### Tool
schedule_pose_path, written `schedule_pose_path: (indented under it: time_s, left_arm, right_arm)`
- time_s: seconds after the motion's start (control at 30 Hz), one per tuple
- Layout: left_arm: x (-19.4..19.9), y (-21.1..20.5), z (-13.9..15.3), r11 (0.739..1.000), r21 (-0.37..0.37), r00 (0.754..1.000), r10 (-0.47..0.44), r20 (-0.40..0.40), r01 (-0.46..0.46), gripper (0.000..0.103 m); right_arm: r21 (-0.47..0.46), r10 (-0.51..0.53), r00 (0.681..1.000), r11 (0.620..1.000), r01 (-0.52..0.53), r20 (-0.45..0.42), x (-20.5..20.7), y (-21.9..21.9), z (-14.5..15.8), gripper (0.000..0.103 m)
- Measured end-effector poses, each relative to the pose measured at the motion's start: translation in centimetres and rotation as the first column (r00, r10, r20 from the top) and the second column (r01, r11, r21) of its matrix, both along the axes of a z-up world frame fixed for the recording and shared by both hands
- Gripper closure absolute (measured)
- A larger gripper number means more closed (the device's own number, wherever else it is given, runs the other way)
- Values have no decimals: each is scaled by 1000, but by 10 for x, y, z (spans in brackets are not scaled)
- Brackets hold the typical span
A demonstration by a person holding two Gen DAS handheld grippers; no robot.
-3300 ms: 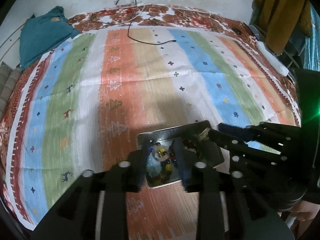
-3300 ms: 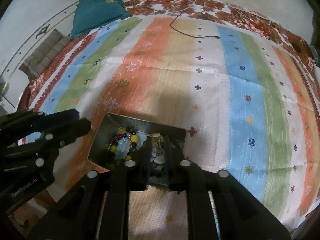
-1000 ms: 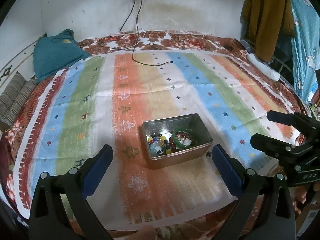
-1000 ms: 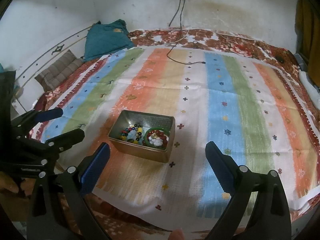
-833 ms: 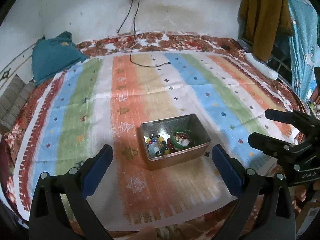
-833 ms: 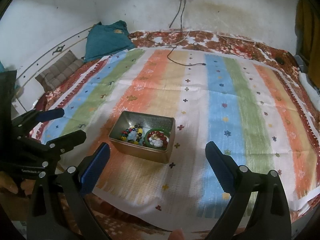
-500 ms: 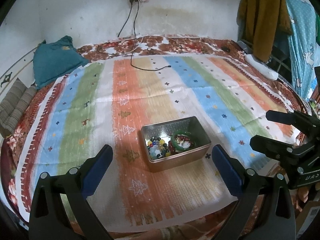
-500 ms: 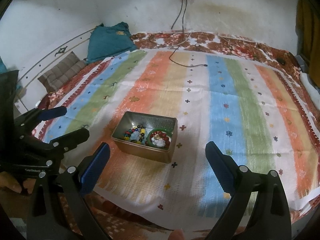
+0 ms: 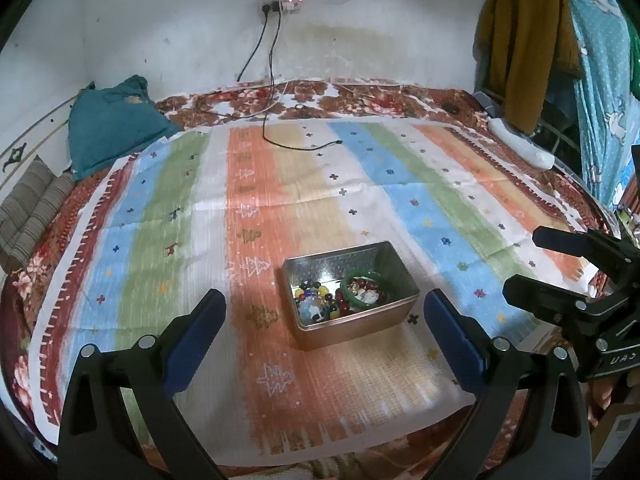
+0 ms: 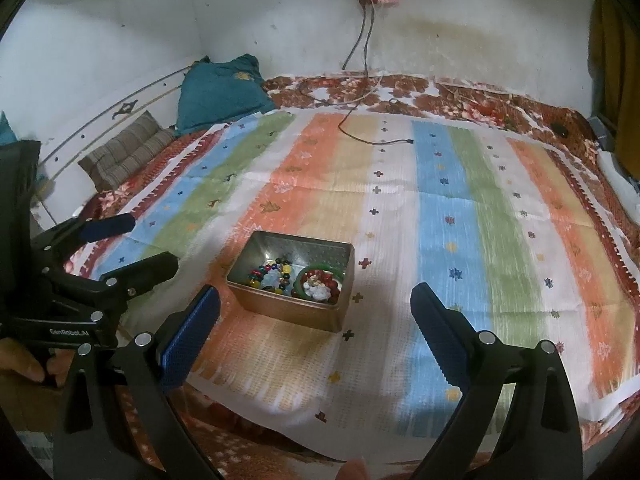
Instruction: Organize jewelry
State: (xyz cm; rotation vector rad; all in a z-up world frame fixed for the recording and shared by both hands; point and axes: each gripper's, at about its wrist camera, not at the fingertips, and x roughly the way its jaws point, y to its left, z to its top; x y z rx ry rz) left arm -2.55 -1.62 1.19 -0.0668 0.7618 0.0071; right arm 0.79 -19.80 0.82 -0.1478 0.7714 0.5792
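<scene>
Jewelry (image 9: 320, 307), glossy round beads and a green bangle (image 10: 319, 273), fills our rectangular metal tin (image 9: 362, 322) on woven striped cloth (image 9: 256, 168); left gripper (image 9: 324, 318) and right gripper (image 10: 316, 316) gape wide, empty.

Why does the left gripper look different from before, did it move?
Yes. The left gripper pulled up and back from the metal tin; earlier its jaws were shut down inside the tin, and now they stand wide open, well short of it.
</scene>
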Motion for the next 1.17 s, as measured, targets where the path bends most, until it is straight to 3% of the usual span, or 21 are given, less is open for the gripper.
schedule_pose_path:
  time_s: [1.17]
  left_arm:
    - [-11, -8, 7, 1000, 22, 997, -18, 76, 16, 6]
  right_arm:
    - [1, 11, 999, 1000, -11, 42, -8, 0, 5, 5]
